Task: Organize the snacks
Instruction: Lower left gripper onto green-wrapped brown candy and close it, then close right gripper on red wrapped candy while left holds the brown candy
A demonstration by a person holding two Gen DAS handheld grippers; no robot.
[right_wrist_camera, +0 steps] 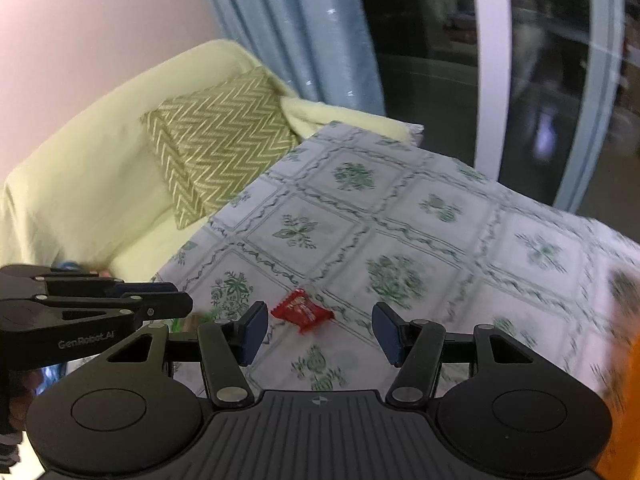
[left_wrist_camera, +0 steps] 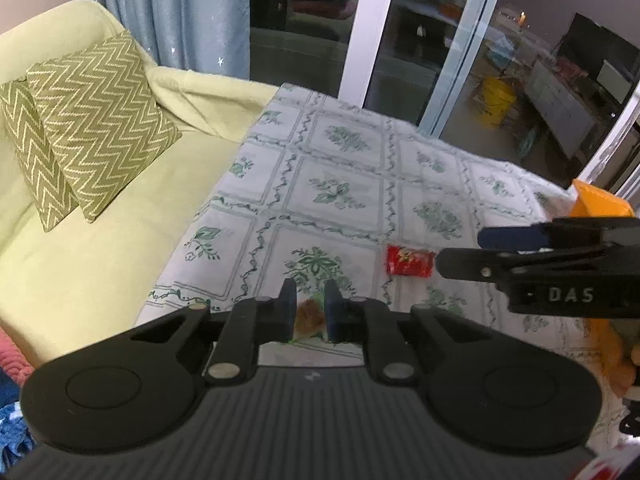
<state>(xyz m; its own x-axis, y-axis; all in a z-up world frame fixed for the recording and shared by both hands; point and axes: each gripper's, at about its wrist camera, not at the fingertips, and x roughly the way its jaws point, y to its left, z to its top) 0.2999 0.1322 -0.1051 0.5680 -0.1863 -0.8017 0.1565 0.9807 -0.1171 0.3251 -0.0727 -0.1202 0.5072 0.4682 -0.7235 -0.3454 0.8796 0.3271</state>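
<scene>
A floral tablecloth [left_wrist_camera: 352, 184] covered the table by the sofa [left_wrist_camera: 100, 264]. The left gripper [left_wrist_camera: 311, 312] pinched a small orange-brown snack [left_wrist_camera: 309, 314]; the right gripper [right_wrist_camera: 320, 330], jaws apart and empty, hovered over the red snack [right_wrist_camera: 303, 311] at its twelve o'clock. Sorting looked unfinished, that one left.

A white ground with a grid of green vine lines and green floral sprigs is shown on the tablecloth [left_wrist_camera: 352, 184]. The snack packet [left_wrist_camera: 409, 261] lying on it is wrapped in bright red with small light markings. An orange-brown and green wrapper is seen on the small snack [left_wrist_camera: 310, 314] between the dark blue pads [left_wrist_camera: 289, 312] of the black left gripper [left_wrist_camera: 311, 312]. The sofa [left_wrist_camera: 100, 272] is covered in pale yellow-green, its cushions [left_wrist_camera: 100, 128] in olive with cream zigzags. The curtain [left_wrist_camera: 176, 12] is grey-blue, dotted with small white stars. An orange container [left_wrist_camera: 600, 202] is visible at the right edge.
</scene>
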